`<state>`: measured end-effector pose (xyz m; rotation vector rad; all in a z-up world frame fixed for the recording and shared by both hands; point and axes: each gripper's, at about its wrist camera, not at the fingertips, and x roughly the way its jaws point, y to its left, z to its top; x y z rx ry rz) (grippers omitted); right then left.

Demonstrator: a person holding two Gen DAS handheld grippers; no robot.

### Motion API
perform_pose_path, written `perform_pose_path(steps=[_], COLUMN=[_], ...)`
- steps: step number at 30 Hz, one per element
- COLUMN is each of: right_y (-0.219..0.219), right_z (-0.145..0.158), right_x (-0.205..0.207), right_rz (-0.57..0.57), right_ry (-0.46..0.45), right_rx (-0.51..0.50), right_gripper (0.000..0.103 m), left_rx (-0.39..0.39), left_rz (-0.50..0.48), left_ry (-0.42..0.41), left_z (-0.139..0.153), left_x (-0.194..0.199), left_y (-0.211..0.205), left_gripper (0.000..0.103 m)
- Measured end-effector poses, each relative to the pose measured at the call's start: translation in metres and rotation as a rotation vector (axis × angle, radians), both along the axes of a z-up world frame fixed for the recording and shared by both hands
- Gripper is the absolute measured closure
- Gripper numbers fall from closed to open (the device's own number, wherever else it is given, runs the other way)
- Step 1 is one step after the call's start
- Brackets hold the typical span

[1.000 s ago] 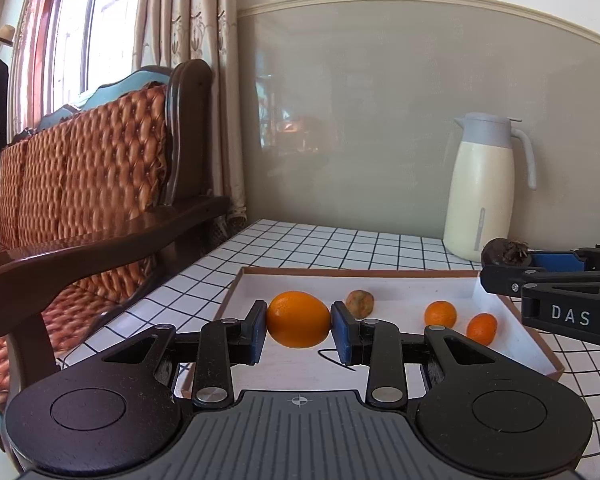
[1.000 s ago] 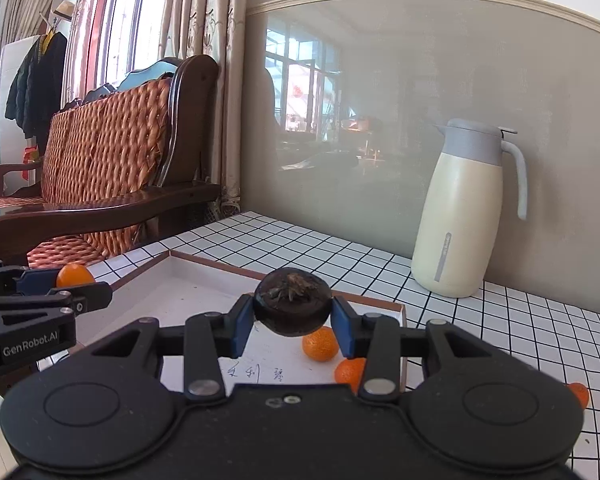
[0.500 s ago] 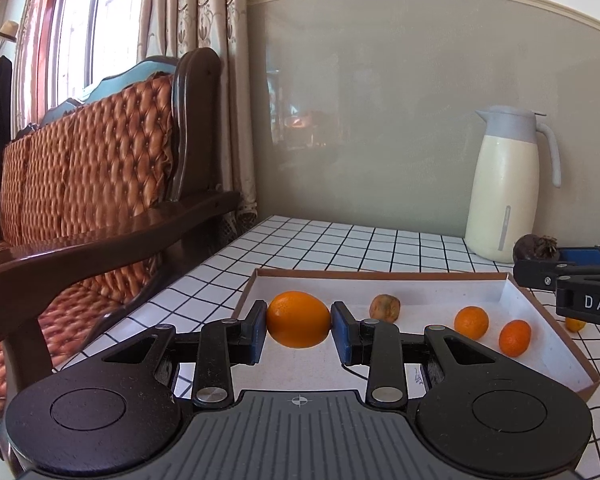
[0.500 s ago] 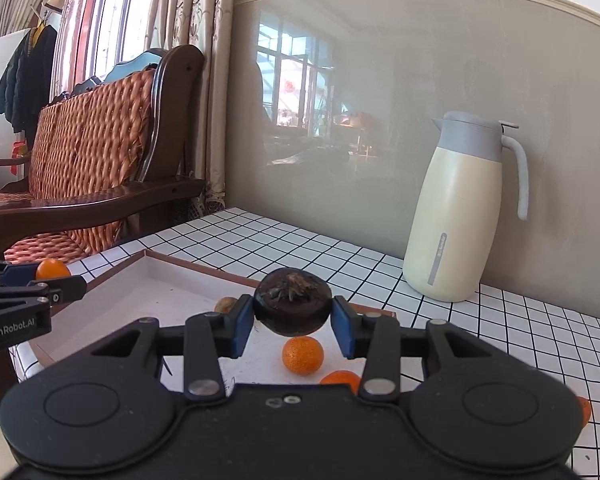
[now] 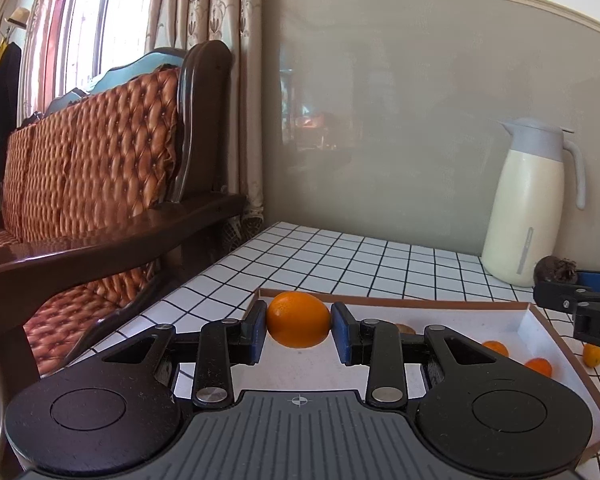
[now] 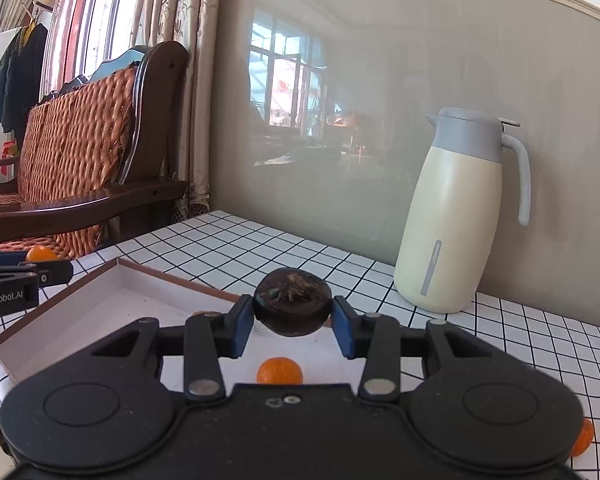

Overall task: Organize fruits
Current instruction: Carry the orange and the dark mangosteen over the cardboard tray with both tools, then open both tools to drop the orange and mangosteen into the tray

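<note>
Left claw: my left claw (image 5: 299, 330) is clenched on the orange (image 5: 299, 319); both blue pads press its sides and it hangs clear above the tray floor, near the tray's far-left corner.
Right claw: my right claw (image 6: 294, 326) grips the dark fruit (image 6: 292, 307), a brown-black round one with a dried calyx on top, held above the tray's far rim.
Tray: the shallow white tray (image 5: 534, 322) with a brown rim lies on the checked table (image 5: 340, 256).
Done: two small oranges (image 5: 496, 347) already lie on the tray floor toward its right side, and a brownish fruit (image 5: 406, 328) sits half hidden behind my left finger.
Left: both held fruits are not yet set down; one small orange (image 5: 593, 354) lies on the table just outside the tray's right rim, and another stray orange (image 6: 582, 438) shows at the lower right of the right wrist view. I judge the job roughly half done.
Edges: the tray walls are low, so I expect little trouble clearing them; the table's left edge runs close beside the tray, with the sofa arm (image 5: 100, 252) beyond.
Room: the tray's middle and left floor are bare. The jug (image 6: 456, 216) stands well apart, at the back by the wall.
Risk: my two claws are near each other over the tray, so I'd keep them apart when lowering.
</note>
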<state>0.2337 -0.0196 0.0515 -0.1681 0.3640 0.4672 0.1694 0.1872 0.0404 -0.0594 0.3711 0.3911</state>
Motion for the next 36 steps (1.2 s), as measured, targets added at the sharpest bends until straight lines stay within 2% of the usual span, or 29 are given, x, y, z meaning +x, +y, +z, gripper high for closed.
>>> perform_pose_path(steps=[29, 30, 31, 32, 33, 35, 36], right_y=[-0.005, -0.003, -0.001, -0.001, -0.002, -0.004, -0.004], right_z=[-0.018, -0.019, -0.019, -0.02, -0.019, -0.018, -0.017], right_x=[0.049, 0.051, 0.053, 0.053, 0.05, 0.048, 0.049], right_rz=[-0.017, -0.007, -0.006, -0.016, -0.041, -0.041, -0.04], right_ry=[0.1, 0.11, 0.12, 0.109, 0.071, 0.057, 0.065], right_rx=[-0.015, -0.026, -0.043, -0.052, -0.053, -0.051, -0.047], right_gripper=[0.069, 0.068, 0.059, 0.044, 0.007, 0.007, 0.007], left_rx=[-0.02, -0.023, -0.022, -0.014, -0.004, 0.015, 0.029], left_rz=[0.002, 0.0, -0.003, 0.0, 0.015, 0.031, 0.035], left_ry=[0.074, 0.079, 0.082, 0.078, 0.072, 0.039, 0.025], left_z=[-0.016, -0.017, -0.018, -0.018, -0.019, -0.017, -0.016], left_x=[0.056, 0.057, 0.059, 0.059, 0.058, 0.053, 0.051], left_y=[0.015, 0.017, 0.016, 0.016, 0.015, 0.013, 0.012], left_gripper=[0.068, 0.068, 0.068, 0.066, 0.041, 0.006, 0.006])
